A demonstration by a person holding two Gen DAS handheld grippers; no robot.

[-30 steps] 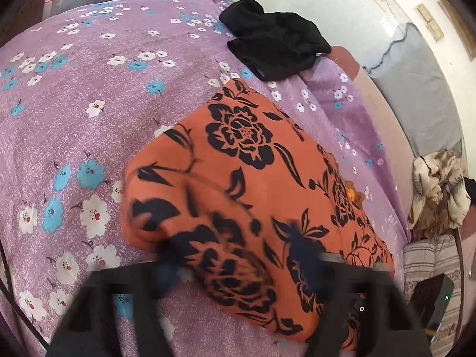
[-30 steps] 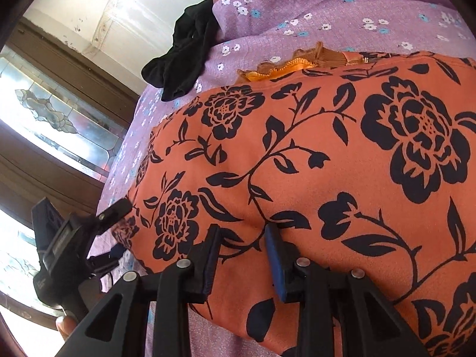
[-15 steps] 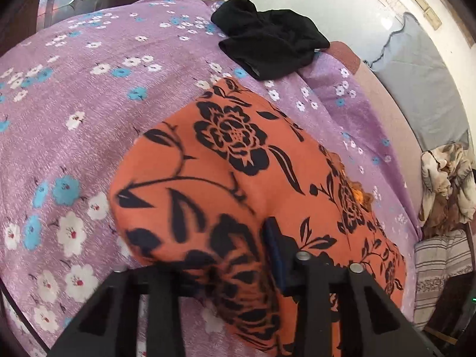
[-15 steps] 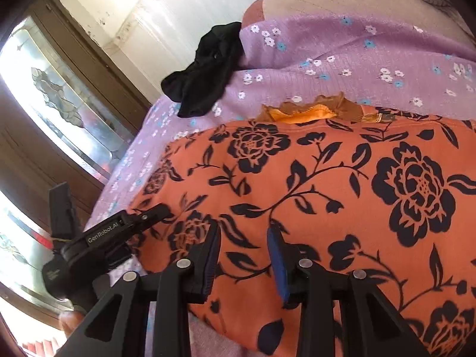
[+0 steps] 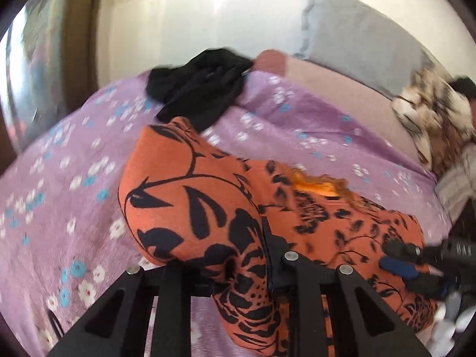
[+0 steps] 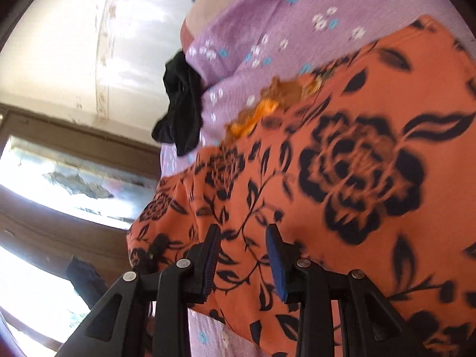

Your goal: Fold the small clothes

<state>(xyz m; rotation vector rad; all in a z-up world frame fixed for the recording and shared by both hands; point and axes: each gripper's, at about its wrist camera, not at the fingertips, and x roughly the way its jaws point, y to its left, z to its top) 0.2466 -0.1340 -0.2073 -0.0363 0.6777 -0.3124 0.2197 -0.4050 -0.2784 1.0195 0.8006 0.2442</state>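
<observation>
Orange garment [image 5: 190, 208] is mid-fold on the bed [image 5: 74, 178]: my left hand-held gripper [image 5: 238, 270] pinches its lifted edge. My right hand-held gripper [image 6: 242, 255] stands spread over the cloth. Black garment [image 5: 199, 89] lies unfolded.

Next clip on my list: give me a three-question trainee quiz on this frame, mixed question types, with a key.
1. True or false: the left gripper has a bunch of the orange floral garment lifted off the purple floral bedsheet.
2. Multiple choice: the black garment lies (A) on top of the orange one, (B) on the sheet beyond it, near the wall, (C) in the right gripper.
3. Fill in: the right gripper's fingers stand apart with orange cloth between them, so whether it grips the cloth ____ be told.

Key: 1 true; 2 B; 3 cannot.
</observation>
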